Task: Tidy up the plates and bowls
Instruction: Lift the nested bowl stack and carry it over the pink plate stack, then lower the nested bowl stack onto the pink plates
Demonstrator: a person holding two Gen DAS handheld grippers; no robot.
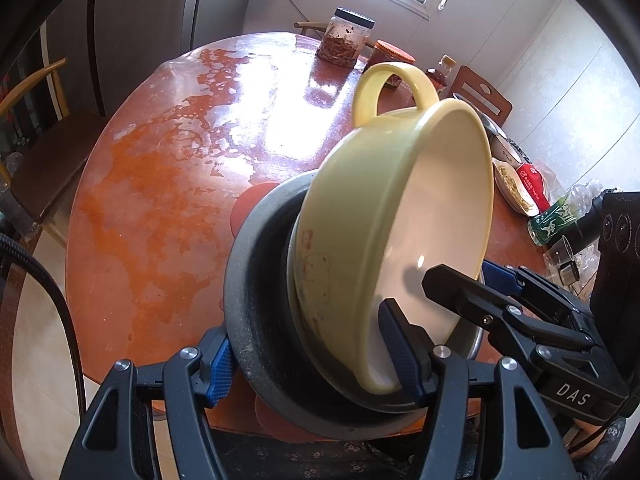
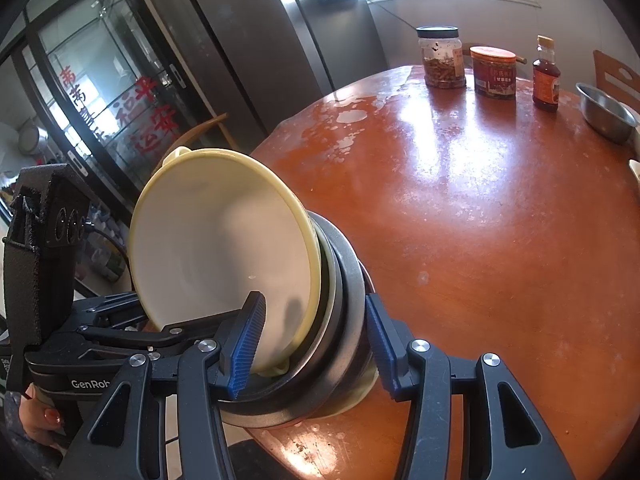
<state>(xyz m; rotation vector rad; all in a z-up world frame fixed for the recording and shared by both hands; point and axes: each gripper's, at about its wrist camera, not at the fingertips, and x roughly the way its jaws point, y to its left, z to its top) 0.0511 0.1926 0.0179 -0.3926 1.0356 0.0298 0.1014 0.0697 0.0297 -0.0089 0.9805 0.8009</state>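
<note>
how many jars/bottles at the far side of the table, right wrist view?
3, in a row: black-lid jar leftmost, orange-lid jar in the middle, dark sauce bottle rightmost. More may sit beyond the frame's right edge.

I read "DAS" on the body of the right gripper (image 1: 454, 280) and "GenRob", cut off, on the left gripper (image 2: 116, 312). Red Chinese characters mark the glass door (image 2: 120, 112); jar labels are too small to read.

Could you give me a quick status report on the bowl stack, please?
Left gripper and right gripper both clamped on the nested stack's rims. Yellow bowl tilted inside the grey bowl, at the table edge. Nothing in the way.
</note>
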